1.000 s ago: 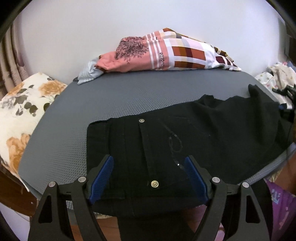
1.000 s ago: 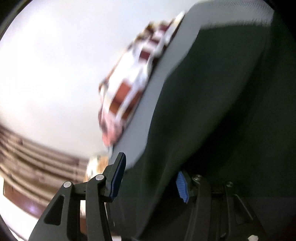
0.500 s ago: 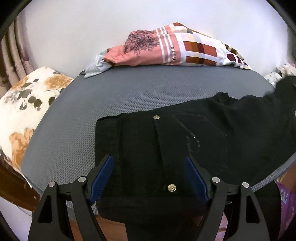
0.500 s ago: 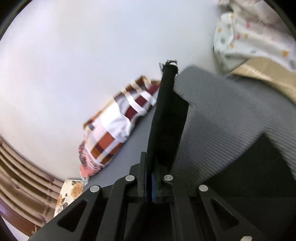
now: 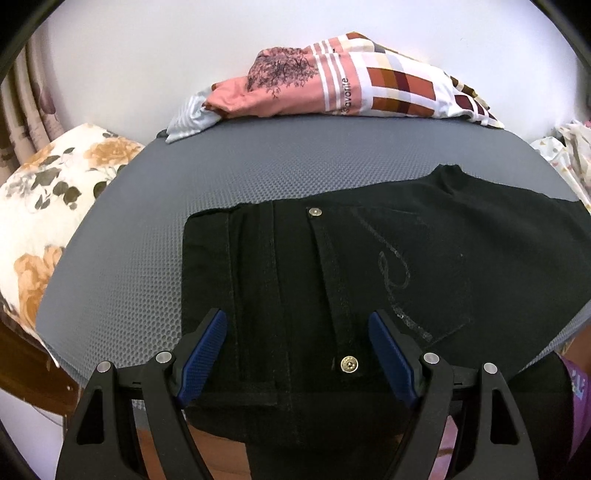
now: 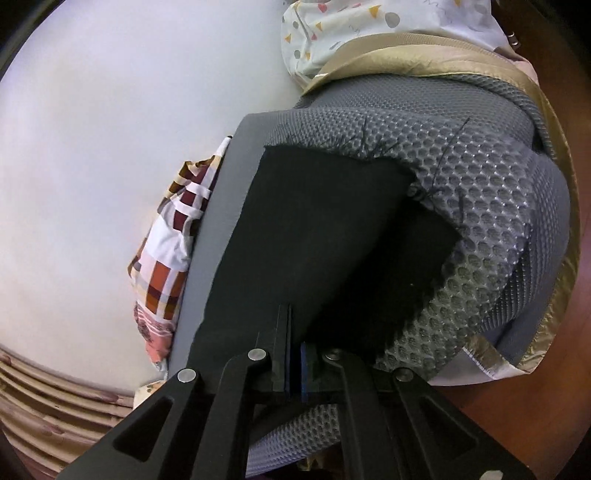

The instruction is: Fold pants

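A grey mesh mat covers the surface. At its far edge lies a folded plaid cloth against the white wall. A floral pillow sits left, a curtain behind it. A patterned white cloth lies right.

Left gripper: jaws spread wide, blue pads facing each other across an empty gap, tilted steeply downward, pressing on nothing. Right gripper: jaws closed tight, pads pinching a fold of the black pants, pointed at a shallower downward angle and rolled to one side. No hand or sleeve visible behind either tool
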Available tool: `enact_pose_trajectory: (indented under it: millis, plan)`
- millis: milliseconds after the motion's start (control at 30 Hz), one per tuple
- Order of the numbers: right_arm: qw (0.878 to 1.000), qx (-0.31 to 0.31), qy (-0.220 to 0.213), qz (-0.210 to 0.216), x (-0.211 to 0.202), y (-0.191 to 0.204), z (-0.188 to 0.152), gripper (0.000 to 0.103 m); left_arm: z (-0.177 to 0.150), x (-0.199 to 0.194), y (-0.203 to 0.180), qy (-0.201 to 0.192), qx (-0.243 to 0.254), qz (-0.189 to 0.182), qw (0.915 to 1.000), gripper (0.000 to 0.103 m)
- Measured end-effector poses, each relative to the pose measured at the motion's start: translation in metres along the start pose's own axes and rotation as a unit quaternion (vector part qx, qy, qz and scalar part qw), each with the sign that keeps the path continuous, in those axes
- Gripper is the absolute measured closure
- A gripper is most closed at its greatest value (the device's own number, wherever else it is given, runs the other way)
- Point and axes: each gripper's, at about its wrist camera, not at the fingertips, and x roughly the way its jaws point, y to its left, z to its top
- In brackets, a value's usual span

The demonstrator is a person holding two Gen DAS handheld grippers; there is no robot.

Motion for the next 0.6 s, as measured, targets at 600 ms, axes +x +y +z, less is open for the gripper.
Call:
enact_pose_trajectory:
  millis: [600]
  plan:
    - [0.996,0.035,0.056,0.053,-0.012,0.004,-0.029,0.088,0.001,0.000,0.003,0.007,-0.009,-0.011,0.9999,0.024]
